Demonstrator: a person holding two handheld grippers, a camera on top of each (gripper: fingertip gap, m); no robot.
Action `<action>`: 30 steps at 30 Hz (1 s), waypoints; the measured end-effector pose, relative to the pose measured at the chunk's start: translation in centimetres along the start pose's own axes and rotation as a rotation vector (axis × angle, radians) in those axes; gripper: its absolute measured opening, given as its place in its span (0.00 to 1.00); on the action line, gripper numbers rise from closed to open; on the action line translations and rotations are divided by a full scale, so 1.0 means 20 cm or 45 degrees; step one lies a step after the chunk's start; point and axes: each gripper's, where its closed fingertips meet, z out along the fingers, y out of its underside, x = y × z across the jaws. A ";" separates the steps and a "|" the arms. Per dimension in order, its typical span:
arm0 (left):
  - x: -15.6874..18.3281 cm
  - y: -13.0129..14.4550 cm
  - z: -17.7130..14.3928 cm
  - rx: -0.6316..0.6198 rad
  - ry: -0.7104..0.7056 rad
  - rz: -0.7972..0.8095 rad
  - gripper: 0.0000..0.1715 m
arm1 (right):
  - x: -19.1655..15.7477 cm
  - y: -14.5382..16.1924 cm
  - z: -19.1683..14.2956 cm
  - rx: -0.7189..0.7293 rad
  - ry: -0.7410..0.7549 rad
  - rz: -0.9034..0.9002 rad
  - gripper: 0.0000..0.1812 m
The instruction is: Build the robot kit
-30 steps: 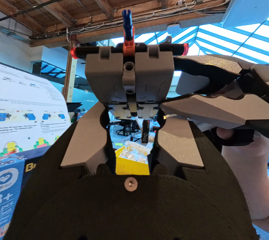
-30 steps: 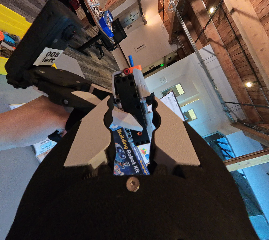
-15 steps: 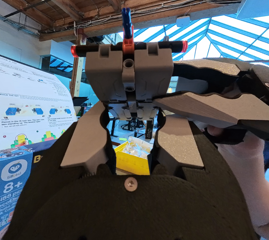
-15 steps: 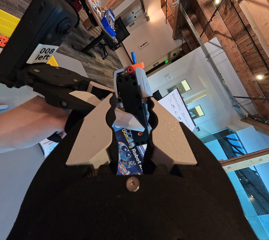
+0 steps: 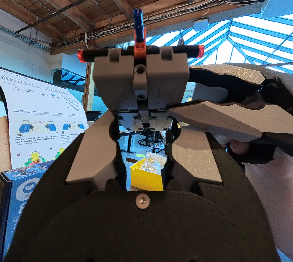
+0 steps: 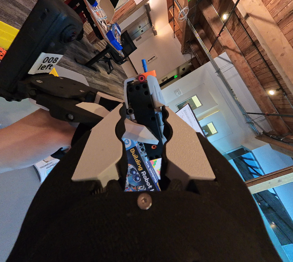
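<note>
A brick-built model with grey panels, a black axle with red ends, an orange connector and a blue pin on top is held up in the air. My left gripper is shut on its lower edge. My right gripper is shut on its black side. In the left wrist view the right gripper's fingers come in from the right, one in front of the model and one behind. In the right wrist view the left gripper comes in from the left, held by a bare forearm.
A curved printed instruction sheet and a blue kit box stand at the left. A yellow bin with clear bags sits below the model. The kit box also shows in the right wrist view. Wooden beams and a skylight are overhead. Some 5 cm of space lies between my two pairs of fingers.
Both grippers and the model have tilted slightly together, so the background has shifted in both views. Both grips on the model are unchanged.
</note>
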 end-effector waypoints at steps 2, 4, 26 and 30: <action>0.00 -0.01 0.00 -0.002 -0.006 0.012 0.37 | 0.00 0.00 0.00 0.008 -0.007 0.018 0.23; 0.01 -0.01 0.00 0.001 -0.006 0.012 0.37 | 0.00 -0.01 -0.01 0.018 -0.013 0.031 0.23; -0.03 0.05 0.01 -0.056 -0.014 -0.016 0.37 | 0.00 0.06 0.01 0.011 -0.017 0.159 0.23; -0.02 0.10 0.02 -0.155 0.126 -0.133 0.37 | 0.05 0.07 -0.06 0.079 -0.009 0.235 0.35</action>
